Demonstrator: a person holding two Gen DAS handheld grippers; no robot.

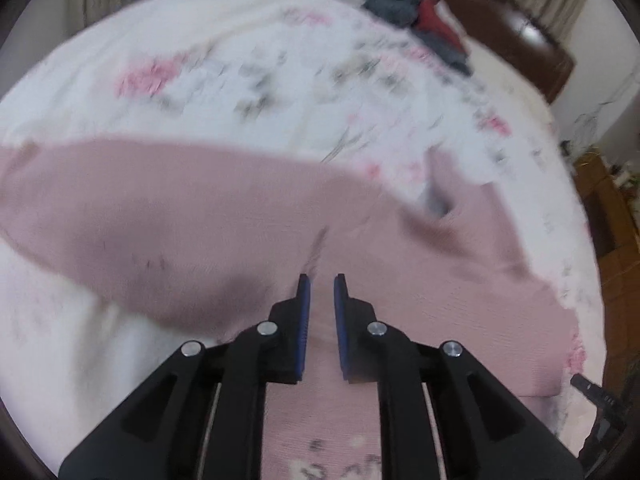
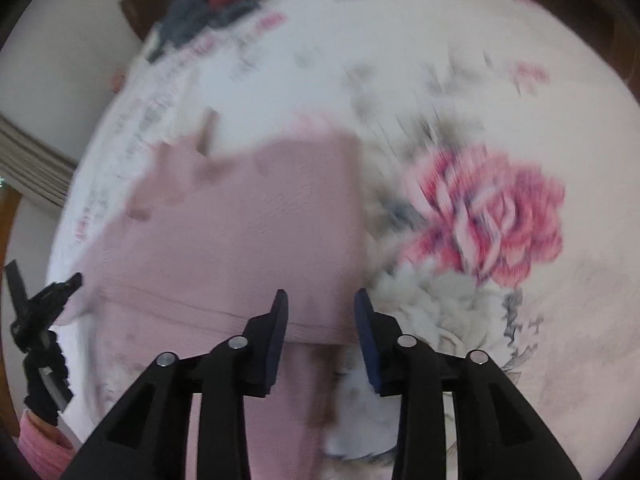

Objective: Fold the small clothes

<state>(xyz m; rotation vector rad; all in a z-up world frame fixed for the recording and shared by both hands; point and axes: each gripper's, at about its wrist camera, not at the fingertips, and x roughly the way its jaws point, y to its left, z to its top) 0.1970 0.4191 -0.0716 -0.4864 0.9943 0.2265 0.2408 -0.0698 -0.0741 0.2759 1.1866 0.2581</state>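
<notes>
A dusty-pink garment (image 1: 208, 216) lies spread on a white bedspread with pink flowers (image 1: 256, 40). My left gripper (image 1: 322, 280) hovers over the garment's middle, its blue-padded fingers a narrow gap apart, with nothing clamped between them. In the right wrist view the same pink garment (image 2: 256, 224) shows a folded edge just under my right gripper (image 2: 320, 300), which is open wide above that edge. The left gripper (image 2: 40, 308) shows at the garment's left side. Both views are motion-blurred.
A pile of dark grey and red clothes (image 1: 400, 4) (image 2: 212, 4) sits at the far end of the bed. Dark wooden furniture (image 1: 520, 28) stands behind it. A large pink rose print (image 2: 488, 216) lies right of the garment. A pink sleeve (image 2: 40, 444) shows at the lower left.
</notes>
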